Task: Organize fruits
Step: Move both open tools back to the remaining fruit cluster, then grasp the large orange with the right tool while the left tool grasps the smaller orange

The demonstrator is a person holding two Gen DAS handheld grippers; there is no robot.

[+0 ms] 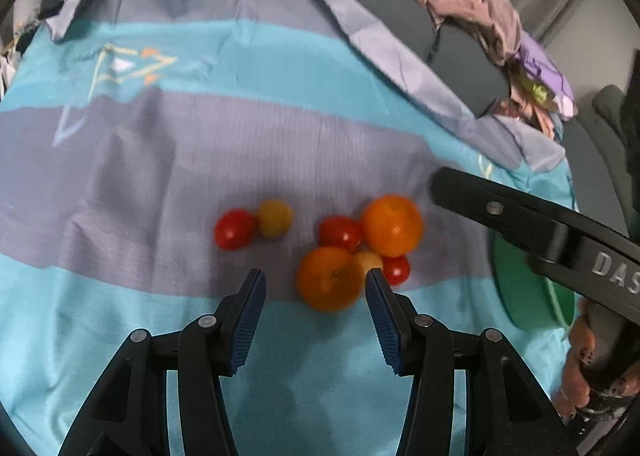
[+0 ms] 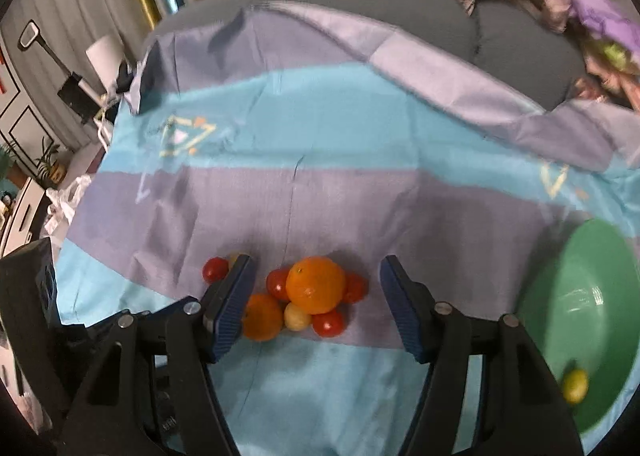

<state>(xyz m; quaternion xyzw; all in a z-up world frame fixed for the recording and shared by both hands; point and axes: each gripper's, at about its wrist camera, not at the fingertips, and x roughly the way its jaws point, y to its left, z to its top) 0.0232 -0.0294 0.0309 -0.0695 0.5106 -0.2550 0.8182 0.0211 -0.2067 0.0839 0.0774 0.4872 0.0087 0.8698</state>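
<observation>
Two oranges (image 1: 393, 225) (image 1: 328, 278) lie in a cluster with red cherry tomatoes (image 1: 340, 233) and a yellow one (image 1: 368, 260) on a blue-and-purple striped cloth (image 1: 160, 160). A red tomato (image 1: 234, 228) and a yellow tomato (image 1: 274, 217) sit apart to the left. My left gripper (image 1: 315, 276) is open, its tips either side of the near orange without pressing it. My right gripper (image 2: 316, 261) hangs open above the far orange (image 2: 316, 284), nothing held. From the right, its black finger (image 1: 520, 216) reaches over the green bowl (image 1: 528, 292).
The green bowl (image 2: 580, 316) stands right of the fruit with one small yellow fruit (image 2: 575, 386) in it. Crumpled pink and purple fabric (image 1: 492, 28) lies on a grey cushion (image 2: 400, 12) behind. A hand (image 1: 580, 376) grips the right tool.
</observation>
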